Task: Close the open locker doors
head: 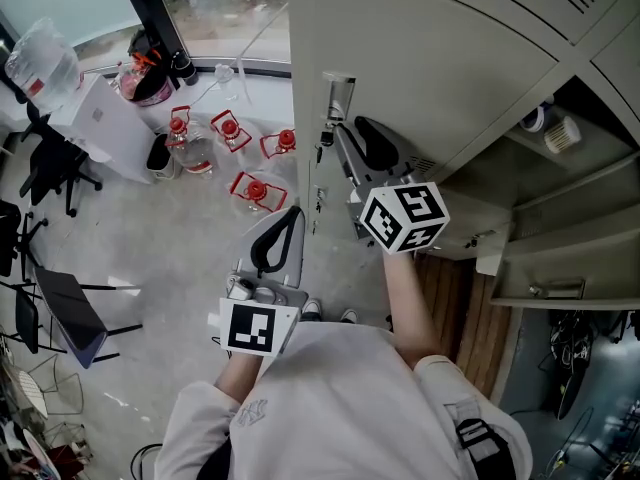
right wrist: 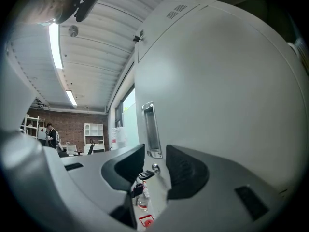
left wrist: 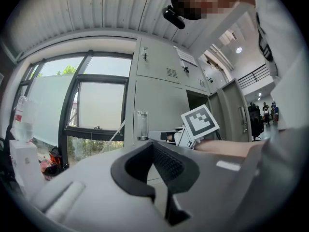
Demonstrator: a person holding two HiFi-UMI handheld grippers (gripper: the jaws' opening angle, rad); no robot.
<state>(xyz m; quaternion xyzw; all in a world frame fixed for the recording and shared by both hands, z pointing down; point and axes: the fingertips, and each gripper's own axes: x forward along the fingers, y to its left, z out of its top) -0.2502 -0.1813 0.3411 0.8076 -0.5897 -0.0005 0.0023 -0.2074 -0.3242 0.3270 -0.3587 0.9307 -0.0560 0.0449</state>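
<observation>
A tall grey locker door (head: 430,58) stands swung open, with a recessed metal handle (head: 338,95) and a key (head: 322,140) hanging in its lock near the free edge. My right gripper (head: 358,148) is up against that edge, just below the handle. Its jaws are open, and the lock with its key (right wrist: 147,174) and the handle (right wrist: 150,129) show through the gap of the right gripper (right wrist: 155,166). My left gripper (head: 293,211) hangs lower and to the left, away from the door. It is shut with nothing in it, as the left gripper (left wrist: 152,145) view confirms.
Behind the door the locker's inside (head: 560,228) shows shelves and a small roll (head: 560,133). Several clear jugs with red caps (head: 255,190) stand on the floor by the window. A white box (head: 105,118) and office chairs (head: 55,168) are at the left.
</observation>
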